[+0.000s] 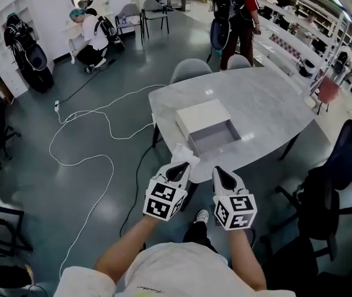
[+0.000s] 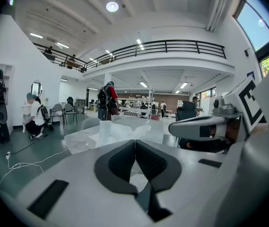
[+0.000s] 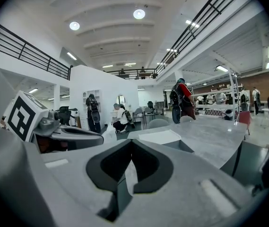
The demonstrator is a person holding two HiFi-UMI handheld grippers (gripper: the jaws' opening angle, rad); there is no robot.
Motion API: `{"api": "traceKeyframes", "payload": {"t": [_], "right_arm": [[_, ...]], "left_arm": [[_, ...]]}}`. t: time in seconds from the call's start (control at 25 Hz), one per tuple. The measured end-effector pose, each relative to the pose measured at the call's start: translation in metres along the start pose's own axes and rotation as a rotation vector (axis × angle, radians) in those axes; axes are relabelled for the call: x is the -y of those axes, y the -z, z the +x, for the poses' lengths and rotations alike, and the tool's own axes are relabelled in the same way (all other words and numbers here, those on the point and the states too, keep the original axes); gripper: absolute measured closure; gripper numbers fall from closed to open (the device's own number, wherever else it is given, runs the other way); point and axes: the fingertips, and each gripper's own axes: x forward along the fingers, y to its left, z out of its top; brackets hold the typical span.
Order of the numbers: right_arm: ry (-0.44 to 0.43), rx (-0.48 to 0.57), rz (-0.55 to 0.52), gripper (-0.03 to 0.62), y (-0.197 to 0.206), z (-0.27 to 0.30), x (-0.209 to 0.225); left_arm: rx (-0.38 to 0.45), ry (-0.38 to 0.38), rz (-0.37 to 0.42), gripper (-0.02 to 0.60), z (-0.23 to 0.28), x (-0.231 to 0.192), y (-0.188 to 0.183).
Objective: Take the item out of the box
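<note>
A white box (image 1: pixel 202 117) lies on the marble table (image 1: pixel 268 104), its grey inner tray (image 1: pixel 216 138) slid out toward me and looking empty. At the table's near edge, my left gripper (image 1: pixel 177 167) is shut on a crumpled white plastic-wrapped item (image 1: pixel 185 154). In the left gripper view the wrap (image 2: pixel 120 129) bulges just beyond the closed jaws of the left gripper (image 2: pixel 135 148). My right gripper (image 1: pixel 223 173) hangs beside it, shut, with nothing in it. In the right gripper view the right gripper (image 3: pixel 132 148) points toward the box (image 3: pixel 160 137).
Grey chairs (image 1: pixel 191 68) stand at the table's far side, and a dark chair (image 1: pixel 333 190) at my right. White cables (image 1: pixel 89 141) trail over the floor on the left. One person (image 1: pixel 234 11) stands beyond the table; another (image 1: pixel 89 36) crouches at the back left.
</note>
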Motion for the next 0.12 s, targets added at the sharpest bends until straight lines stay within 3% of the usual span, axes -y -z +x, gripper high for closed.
{"api": "traceKeyframes", "payload": {"t": [0.12], "right_arm": [[-0.008,0.008,-0.001,0.589,-0.0030,0.0019,-0.0029]], "left_arm": [[0.002,-0.009,0.006,0.569,-0.0028,-0.0028,-0.0023]]}}
